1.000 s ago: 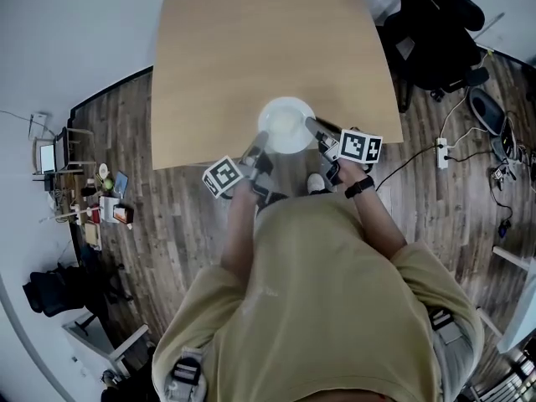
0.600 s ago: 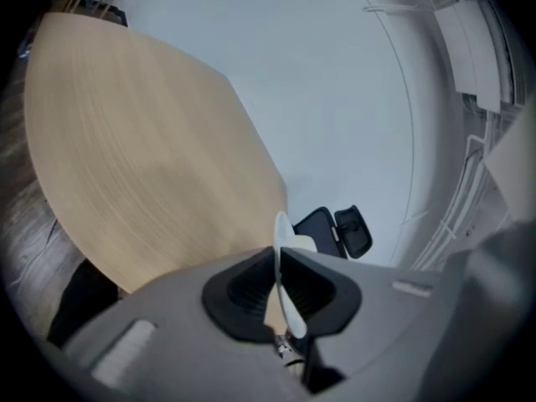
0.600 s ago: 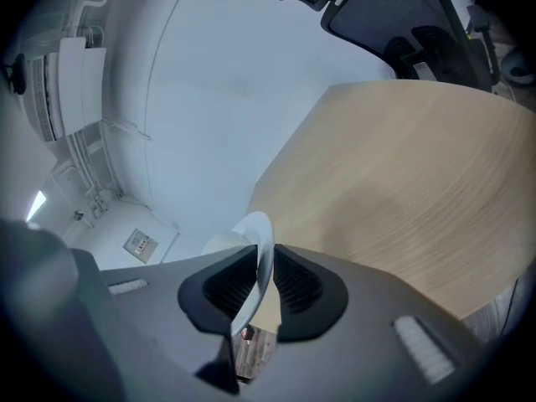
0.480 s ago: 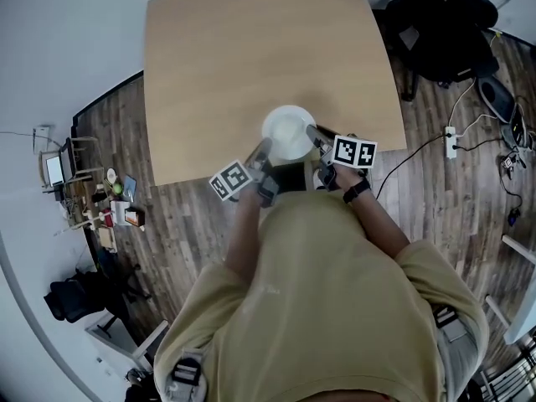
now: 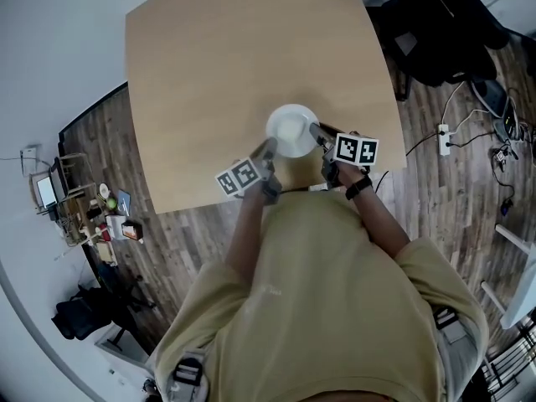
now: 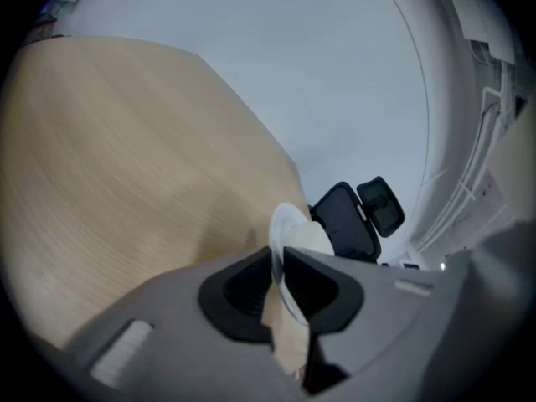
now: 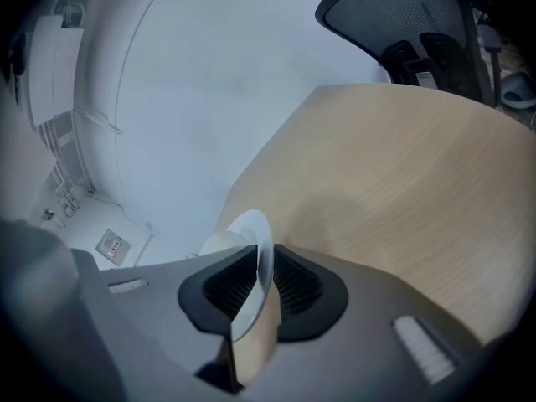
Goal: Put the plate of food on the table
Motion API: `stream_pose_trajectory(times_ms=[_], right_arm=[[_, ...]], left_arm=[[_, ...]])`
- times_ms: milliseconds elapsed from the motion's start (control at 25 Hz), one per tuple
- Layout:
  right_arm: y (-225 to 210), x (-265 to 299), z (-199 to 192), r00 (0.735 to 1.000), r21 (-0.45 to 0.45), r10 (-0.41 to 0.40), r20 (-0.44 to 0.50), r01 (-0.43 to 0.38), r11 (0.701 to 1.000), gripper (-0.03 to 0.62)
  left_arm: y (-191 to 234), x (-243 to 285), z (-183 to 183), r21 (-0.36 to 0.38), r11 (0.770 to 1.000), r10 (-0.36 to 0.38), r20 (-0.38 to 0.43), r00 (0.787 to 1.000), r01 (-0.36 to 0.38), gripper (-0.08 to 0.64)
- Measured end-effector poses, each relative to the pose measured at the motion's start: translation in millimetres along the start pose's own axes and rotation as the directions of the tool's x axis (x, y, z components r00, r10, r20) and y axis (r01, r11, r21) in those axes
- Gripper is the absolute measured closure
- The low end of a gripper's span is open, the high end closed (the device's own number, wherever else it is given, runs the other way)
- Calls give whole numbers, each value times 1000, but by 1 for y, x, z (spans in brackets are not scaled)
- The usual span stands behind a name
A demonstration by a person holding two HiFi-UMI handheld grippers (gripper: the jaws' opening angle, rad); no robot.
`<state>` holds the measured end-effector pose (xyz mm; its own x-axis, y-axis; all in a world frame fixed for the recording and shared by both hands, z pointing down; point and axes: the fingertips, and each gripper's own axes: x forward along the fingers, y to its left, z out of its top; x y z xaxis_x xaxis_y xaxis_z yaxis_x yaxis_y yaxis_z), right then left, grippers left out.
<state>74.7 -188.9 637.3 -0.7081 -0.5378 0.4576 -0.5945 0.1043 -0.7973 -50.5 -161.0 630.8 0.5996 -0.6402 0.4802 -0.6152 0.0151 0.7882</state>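
The plate (image 5: 292, 130), round and white with a pale heap of food, sits over the near part of the wooden counter (image 5: 234, 65); I cannot tell whether it rests there. The left claw (image 5: 266, 151) pinches one side of its rim, its jaws having just been opening slightly. The right claw (image 5: 316, 132) clamps the opposite rim. Each cube (image 5: 239, 177) bears black-and-white square markers.

Head view: steep overhead. Gripper views: close, along jaws from opposite sides; all share plate (image 5: 291, 130), table (image 5: 234, 65).
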Motion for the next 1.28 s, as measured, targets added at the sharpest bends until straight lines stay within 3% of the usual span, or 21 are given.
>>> stream_pose_trajectory(times_ms=[360,720,960,1280], right_arm=[[-4,83,58,999,-29,-32,-18,31,999,537],[-9,156,85,996,-62,-72,-46,69,996,535],[-20,183,79,990,-66,-118,-72,113,991,520],[-27,196,72,973,-139,-209,-97,194,971,520]], left_arm=[[38,48,77,-26,998,65,12,998,-64,517],[82,81,137,-11,991,135,18,991,-135,506],[105,91,147,24,980,197,-4,980,-197,502],[125,92,147,76,964,256,-27,966,-254,491]])
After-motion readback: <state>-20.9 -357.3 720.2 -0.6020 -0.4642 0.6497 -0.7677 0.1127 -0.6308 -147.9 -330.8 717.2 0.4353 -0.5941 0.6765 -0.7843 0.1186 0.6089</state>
